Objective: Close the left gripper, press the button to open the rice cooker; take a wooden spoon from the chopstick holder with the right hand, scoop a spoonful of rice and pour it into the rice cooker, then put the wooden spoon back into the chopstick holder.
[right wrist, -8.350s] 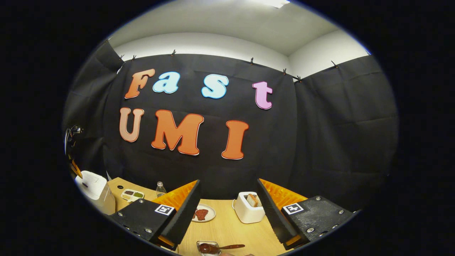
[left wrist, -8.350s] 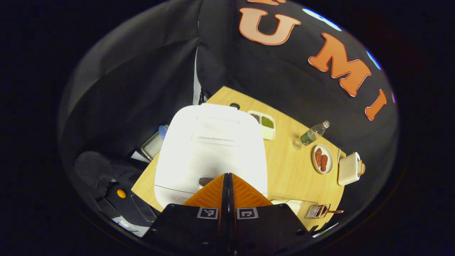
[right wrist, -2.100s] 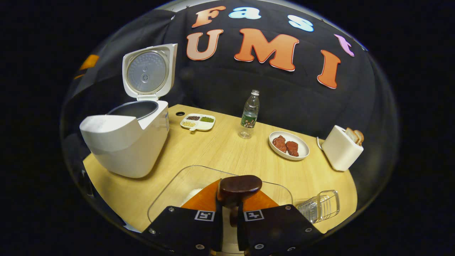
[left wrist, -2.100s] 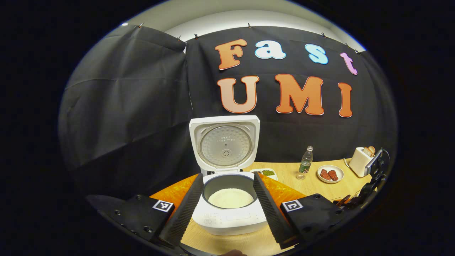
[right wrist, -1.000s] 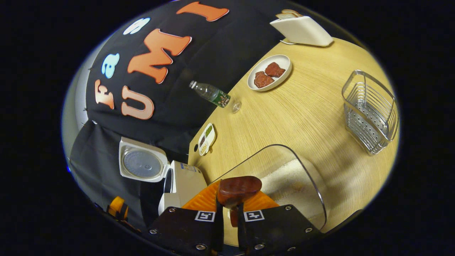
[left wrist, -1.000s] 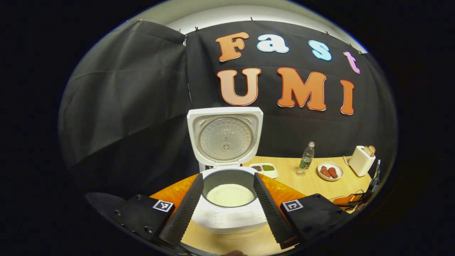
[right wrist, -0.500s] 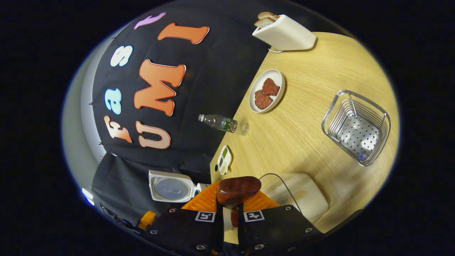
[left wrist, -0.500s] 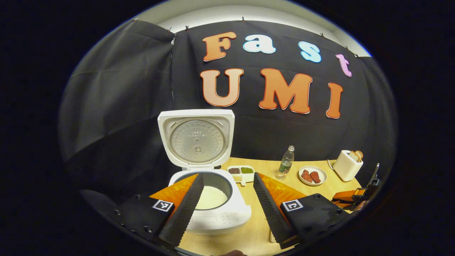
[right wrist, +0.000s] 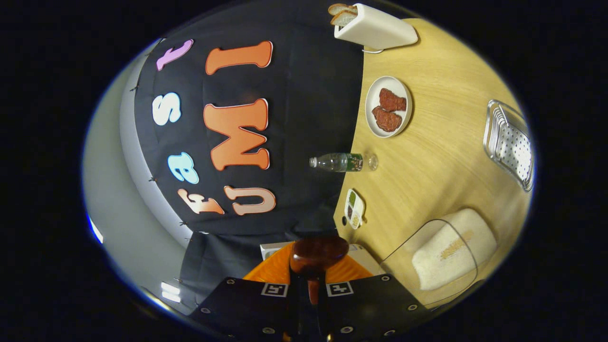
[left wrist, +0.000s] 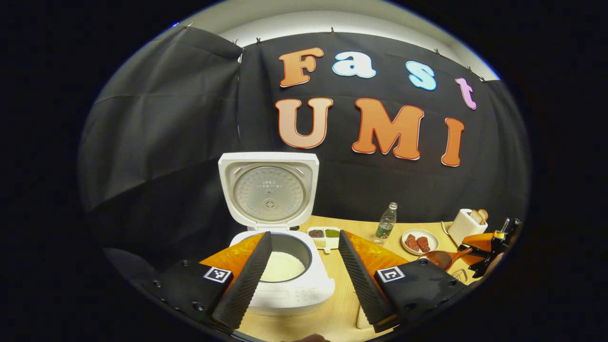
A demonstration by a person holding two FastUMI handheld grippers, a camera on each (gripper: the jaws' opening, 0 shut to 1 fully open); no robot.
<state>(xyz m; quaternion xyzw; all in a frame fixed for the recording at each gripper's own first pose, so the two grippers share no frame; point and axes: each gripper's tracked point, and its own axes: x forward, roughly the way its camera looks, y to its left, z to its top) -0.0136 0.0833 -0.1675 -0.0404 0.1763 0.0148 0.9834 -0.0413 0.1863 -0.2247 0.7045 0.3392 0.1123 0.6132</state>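
One wooden spoon, clamped in the right gripper, has rolled further sideways and now nears the open rice cooker; pouring looks imminent. Left gripper fingers stay wide over the cooker.

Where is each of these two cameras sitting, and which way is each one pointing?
Left gripper view: rides the open left gripper, level, facing the open rice cooker; the right gripper with the wooden spoon shows far right.
Right gripper view: rides the right gripper, rolled sideways, shut on the wooden spoon.
Both show the bottle, meat plate and toaster.
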